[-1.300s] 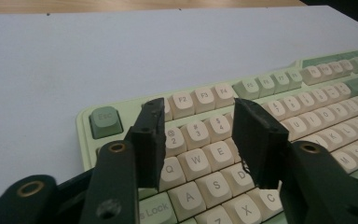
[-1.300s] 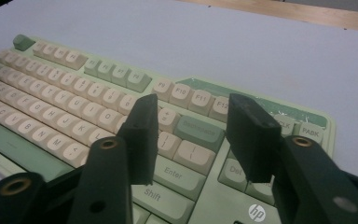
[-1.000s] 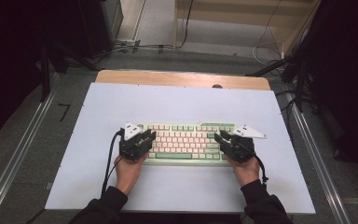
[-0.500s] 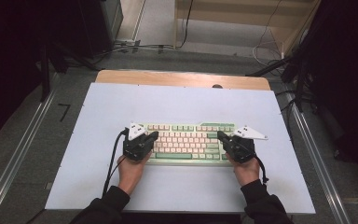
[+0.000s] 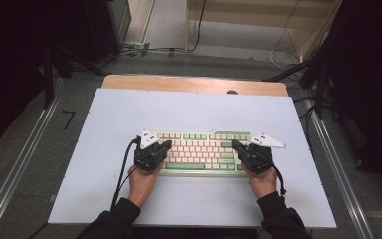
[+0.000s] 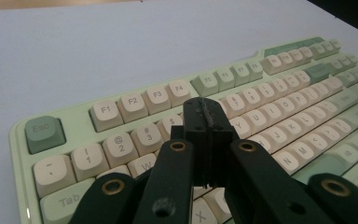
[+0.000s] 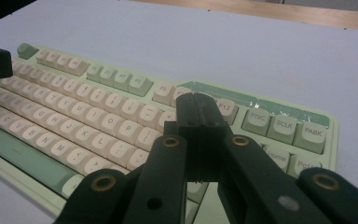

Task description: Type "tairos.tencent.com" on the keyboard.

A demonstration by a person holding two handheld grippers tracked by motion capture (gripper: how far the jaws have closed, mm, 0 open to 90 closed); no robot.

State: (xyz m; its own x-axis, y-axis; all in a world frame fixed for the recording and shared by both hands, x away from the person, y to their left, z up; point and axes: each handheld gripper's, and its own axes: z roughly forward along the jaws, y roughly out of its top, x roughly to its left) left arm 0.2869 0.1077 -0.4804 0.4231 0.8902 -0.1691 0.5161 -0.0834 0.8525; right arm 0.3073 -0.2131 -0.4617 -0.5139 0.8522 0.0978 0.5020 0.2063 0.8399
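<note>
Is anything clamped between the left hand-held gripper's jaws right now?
No, the left hand-held gripper has its jaws pressed flat together with nothing between them, poised above the keyboard.

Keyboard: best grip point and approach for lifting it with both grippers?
Probably the two short ends. The keyboard lies flat with its long side toward the person, and the left gripper and right gripper sit over those ends, jaws shut with nothing between them. Open them, come in level from left and right, and clamp the thin case edge rather than the keycaps, which might pop off.
</note>
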